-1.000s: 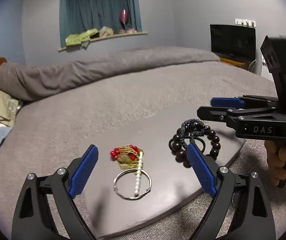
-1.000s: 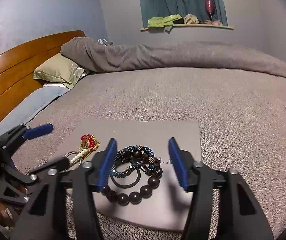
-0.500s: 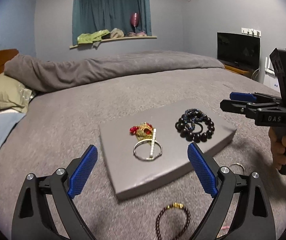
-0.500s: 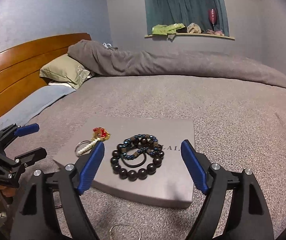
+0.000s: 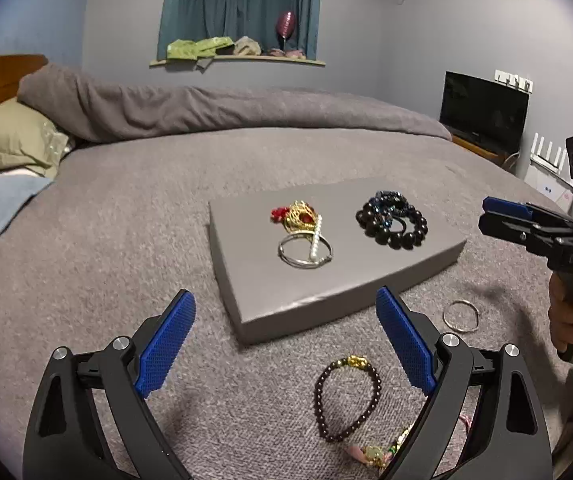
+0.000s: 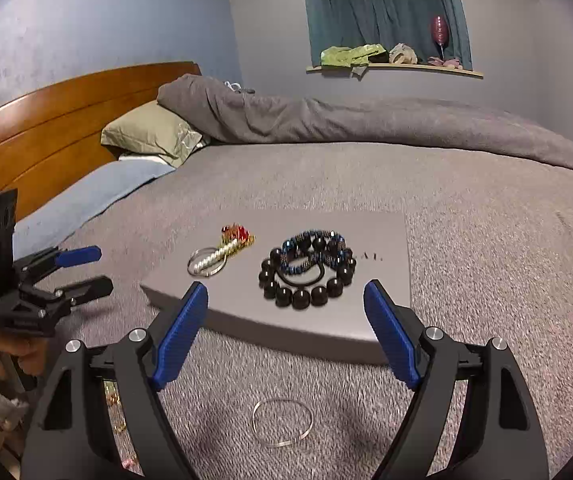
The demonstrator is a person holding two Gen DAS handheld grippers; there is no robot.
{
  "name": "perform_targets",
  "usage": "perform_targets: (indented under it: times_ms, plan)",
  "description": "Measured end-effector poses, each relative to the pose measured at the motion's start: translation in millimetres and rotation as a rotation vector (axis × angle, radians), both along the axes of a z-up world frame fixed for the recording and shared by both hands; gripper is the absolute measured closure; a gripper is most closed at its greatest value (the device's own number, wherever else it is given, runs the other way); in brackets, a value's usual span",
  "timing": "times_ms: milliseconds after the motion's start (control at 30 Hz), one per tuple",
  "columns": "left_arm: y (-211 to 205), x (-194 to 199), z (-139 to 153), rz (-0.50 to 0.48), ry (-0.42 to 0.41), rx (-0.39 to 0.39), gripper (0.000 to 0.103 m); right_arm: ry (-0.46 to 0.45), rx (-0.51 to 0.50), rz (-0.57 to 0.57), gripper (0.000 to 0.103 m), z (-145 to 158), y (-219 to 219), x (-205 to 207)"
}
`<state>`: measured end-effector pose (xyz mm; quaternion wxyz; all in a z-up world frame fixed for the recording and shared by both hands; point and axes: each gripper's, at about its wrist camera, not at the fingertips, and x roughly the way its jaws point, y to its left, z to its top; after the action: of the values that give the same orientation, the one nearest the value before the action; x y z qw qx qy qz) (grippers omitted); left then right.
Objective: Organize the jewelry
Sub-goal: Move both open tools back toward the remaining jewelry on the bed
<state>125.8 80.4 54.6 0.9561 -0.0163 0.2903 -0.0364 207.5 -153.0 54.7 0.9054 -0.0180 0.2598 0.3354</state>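
Jewelry is split between two places. On the grey box two groups are already laid out: a gold-and-red piece with a pearl strand and silver hoop, and a pile of dark bead bracelets. Loose on the bedspread, in front of the box, are a thin silver bangle, a dark beaded bracelet with gold charm and a pink-and-green piece, the last partly hidden by a finger.

Right gripper: jaws spread wide, nothing between the pads. The silver bangle lies flat, directly below and slightly nearer than the fingertips, roughly centred between them. No long axis to align to, being a ring; a downward dip with one pad inside the rim and one outside is judged the workable grasp.

Left gripper: jaws also spread, empty. The dark beaded bracelet lies below the tips, offset toward the right finger; its loop is stretched roughly along the pointing direction, so closing across it suits.

Bangle judged nearer the right hand, beaded bracelet nearer the left. Thin wire on soft fabric may slip under a pad.
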Motion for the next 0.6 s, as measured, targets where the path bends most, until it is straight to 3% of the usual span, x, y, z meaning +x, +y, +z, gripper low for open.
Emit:
perform_targets:
  times_ms: [367,600]
  plan:
    - [-18.7,-6.2,-29.3,-0.071,0.102,0.05,0.012,0.053,-0.057,0.025,0.024,-24.1,-8.3,-12.9]
    - [-33.7,-9.4,-50.4,-0.13,0.165,0.106,0.012,0.11,-0.201,0.087,0.024,-60.3,6.1,-24.9]
